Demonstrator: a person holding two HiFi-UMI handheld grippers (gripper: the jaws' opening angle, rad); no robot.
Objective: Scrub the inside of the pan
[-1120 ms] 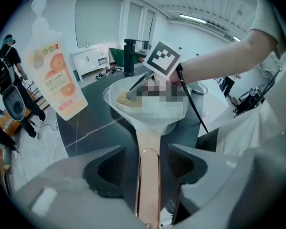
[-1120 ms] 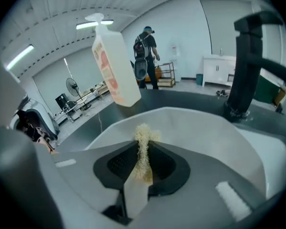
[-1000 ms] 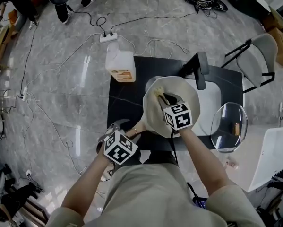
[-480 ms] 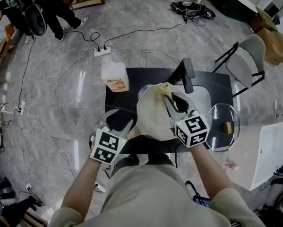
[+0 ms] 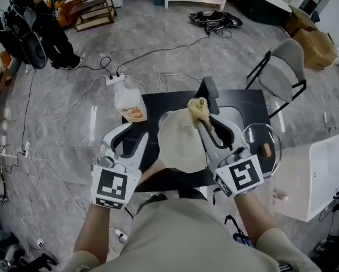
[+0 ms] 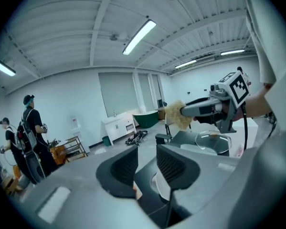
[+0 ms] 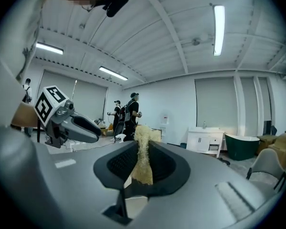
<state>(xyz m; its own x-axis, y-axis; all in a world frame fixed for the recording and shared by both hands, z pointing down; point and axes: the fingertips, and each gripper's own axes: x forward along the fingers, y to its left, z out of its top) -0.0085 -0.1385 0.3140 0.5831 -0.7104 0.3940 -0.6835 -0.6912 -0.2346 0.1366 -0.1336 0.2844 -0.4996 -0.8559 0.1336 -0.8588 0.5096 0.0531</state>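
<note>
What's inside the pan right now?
The pan looks bare inside: only its pale bottom shows. The yellow scrubber, pinched in the right gripper, is held above the far rim. That gripper covers the pan's right side, so I can't see there.

This is a large indoor test lab or recording studio, not a home kitchen. The grey marble-look floor [image 5: 67, 129] is strewn with loose cables [image 5: 158, 49] running to a power strip [image 5: 115, 79]. A small black bench [image 5: 249, 102] stands alone in the open, with a folding chair [image 5: 282, 69] beside it. Farther off are a wooden shelf [image 5: 91, 7], cardboard boxes [image 5: 313, 41], a white cabinet [image 7: 203, 138] and a green bathtub [image 7: 240, 147]. Other people [image 5: 36, 30] wearing equipment stand nearby. Overhead, a white ribbed ceiling [image 6: 61, 37] carries strip lights [image 6: 139, 36].
</note>
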